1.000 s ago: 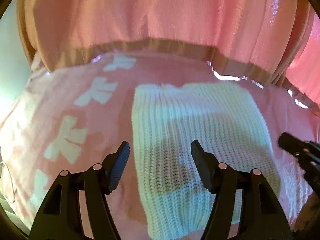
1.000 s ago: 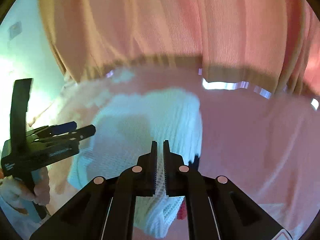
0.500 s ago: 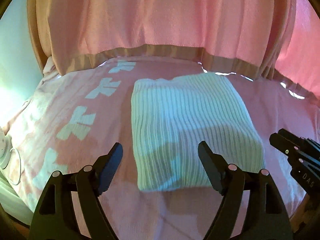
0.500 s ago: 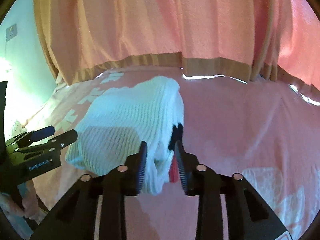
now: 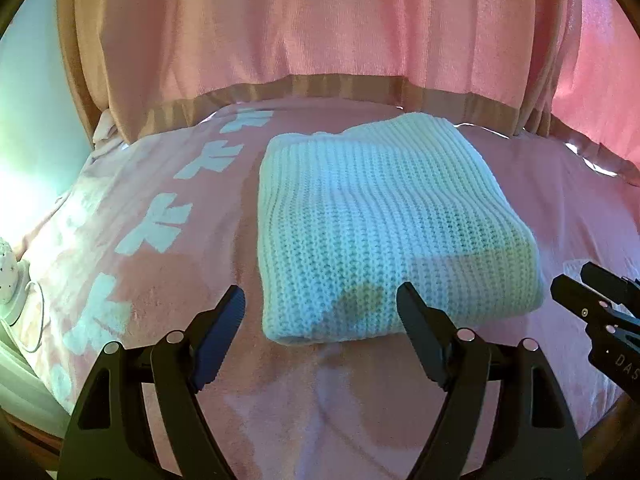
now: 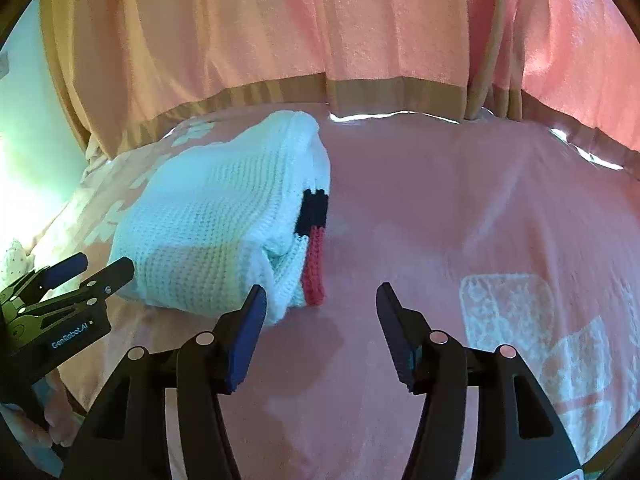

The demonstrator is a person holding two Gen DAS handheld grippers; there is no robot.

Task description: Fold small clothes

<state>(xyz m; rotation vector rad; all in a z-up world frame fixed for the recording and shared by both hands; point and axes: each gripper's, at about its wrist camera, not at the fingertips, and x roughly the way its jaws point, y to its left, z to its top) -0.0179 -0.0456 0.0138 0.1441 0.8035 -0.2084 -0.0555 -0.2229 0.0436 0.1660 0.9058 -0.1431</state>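
**K:** Since a second ago: right gripper [image 6: 320, 312] has let go. It was clamped on the near corner of the white knit sweater [image 5: 384, 224]; its jaws have just been opening and now stand apart with only pink bedspread [image 6: 460, 208] between them. Sweater dropped flat, and both grippers pulled back toward the near edge.

**M:** Where's the sweater relative to the right one now?

**K:** Ahead and to the left. The nearest corner sits just past the left finger [image 6: 246, 340] tip; can't tell if it touches. A black and red knit strip [image 6: 314, 240] shows along the sweater's right edge.

**M:** Left gripper?

**K:** Left gripper [image 5: 320, 320] released too, jaws wide. In the left wrist view the folded sweater lies just beyond the fingertips, its near edge spanning most of the gap, but the pads aren't on it. It's a tidy rectangle on the bedspread, near the pink curtain [image 5: 320, 20] at the back.

**M:** Any readable text?

**K:** "GenRobot.AI" on the left gripper's body, seen in the right wrist view at the left edge. In the left wrist view the right gripper shows "DAS" at the right edge, cut off by the frame. White patterns on the bedspread, not legible as writing.
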